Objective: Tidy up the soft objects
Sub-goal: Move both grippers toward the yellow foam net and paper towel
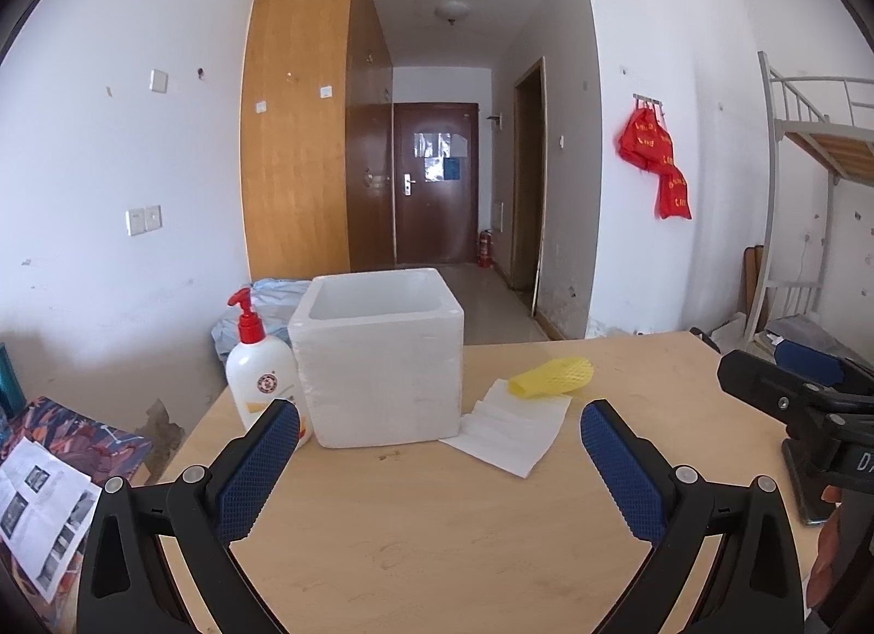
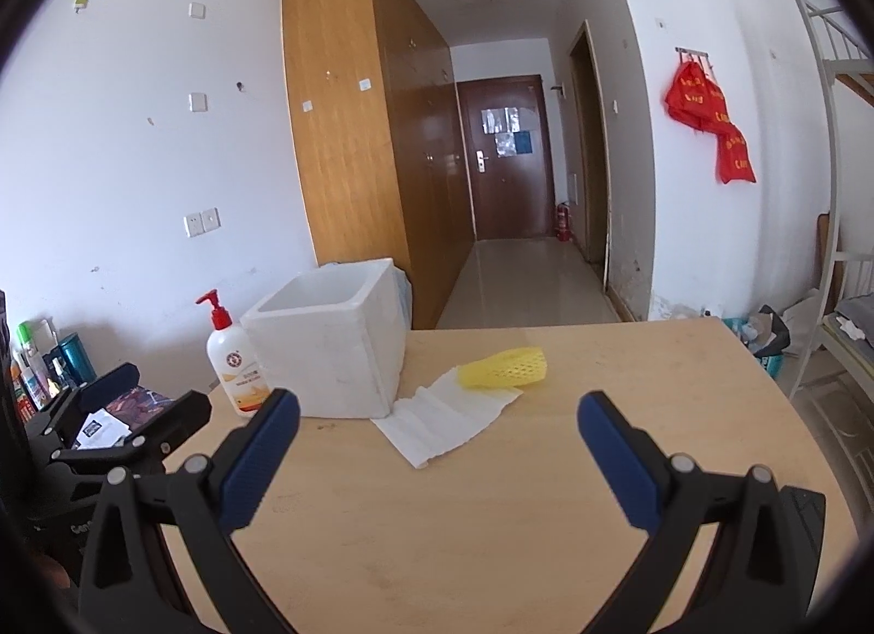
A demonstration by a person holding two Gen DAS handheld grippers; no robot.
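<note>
Yellow foam netting (image 1: 553, 376) and a white paper towel (image 1: 511, 429) both lie loose on the wooden surface (image 1: 437, 535), so we judge the task barely begun. The netting rests on the far edge of the towel, and the towel's near corner touches or nearly touches the base of the white foam box (image 1: 377, 361). From our two views the box's open top shows only white inner walls; we cannot see its floor, so we cannot say whether anything is inside. A pump bottle (image 1: 262, 372) stands just beside the box on its left.

Our left gripper (image 1: 440, 437) and right gripper (image 2: 438, 429) both hover over the near part of the surface, fingers spread wide apart and holding nothing. What seems left for us: take up each soft piece and place it, presumably in the box.
</note>
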